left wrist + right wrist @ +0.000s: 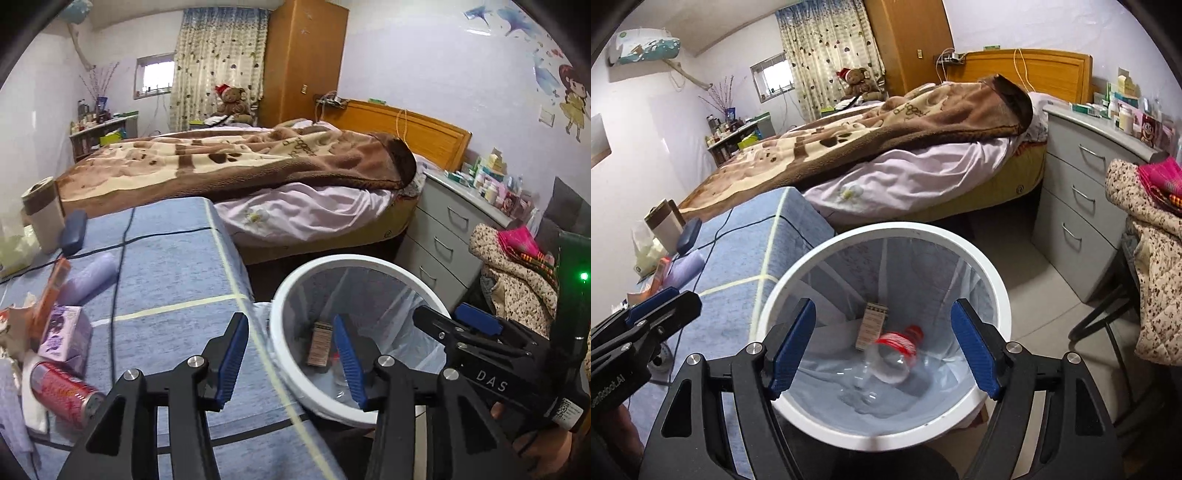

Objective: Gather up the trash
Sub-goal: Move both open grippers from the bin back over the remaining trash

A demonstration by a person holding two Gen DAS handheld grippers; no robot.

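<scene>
1. Two grippers: left gripper (291,360), jaws apart, nothing between them, over the table edge and bin rim.
2. Right gripper (882,350), jaws spread wide, empty, above the bin's mouth.
3. One white bin (999,291), lined with a bag, beside the blue table (177,266).
4. Two items in the bin: one small carton (872,325), one clear bottle (894,350) with red label.
5. On the table: one red can (62,393), one purple box (64,334), one lilac tube (88,277).

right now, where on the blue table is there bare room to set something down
Free: the blue cloth between the black cable and the edge by the white bin. Crowded: the left side, with the red can, purple box and lilac roll.
</scene>
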